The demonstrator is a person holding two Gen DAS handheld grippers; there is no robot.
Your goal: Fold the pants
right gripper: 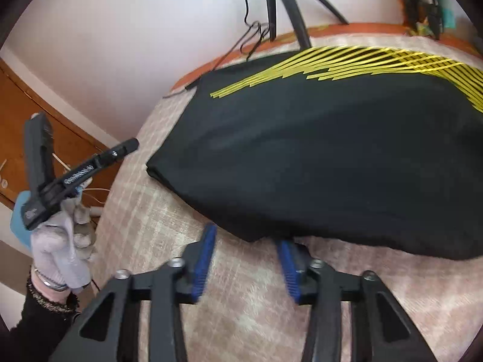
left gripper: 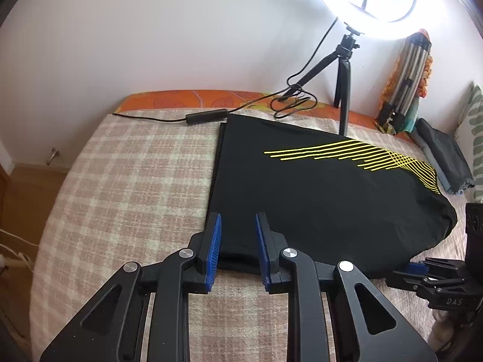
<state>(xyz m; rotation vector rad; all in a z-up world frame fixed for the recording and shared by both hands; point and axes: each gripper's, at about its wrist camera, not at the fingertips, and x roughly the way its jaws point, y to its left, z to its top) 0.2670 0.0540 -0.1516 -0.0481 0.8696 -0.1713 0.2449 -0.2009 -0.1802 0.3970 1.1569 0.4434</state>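
Observation:
The black pants (left gripper: 317, 199) with yellow stripes lie folded on the checked bedspread (left gripper: 126, 187). My left gripper (left gripper: 238, 250) is open, its blue pads on either side of the near left corner of the pants. My right gripper (right gripper: 244, 253) is open at the near edge of the pants (right gripper: 317, 157), the cloth edge lying between and just ahead of its blue pads. The right gripper also shows at the right edge of the left wrist view (left gripper: 437, 280). In the right wrist view the left gripper's handle (right gripper: 60, 181) is held in a gloved hand at the left.
A ring light on a black tripod (left gripper: 347, 60) stands on the bed behind the pants, its cable and control box (left gripper: 205, 117) trailing left. Folded dark clothes (left gripper: 443, 157) and a rolled bundle (left gripper: 407, 84) lie at the far right. The bed's edge drops to a wooden floor (left gripper: 18, 205) at the left.

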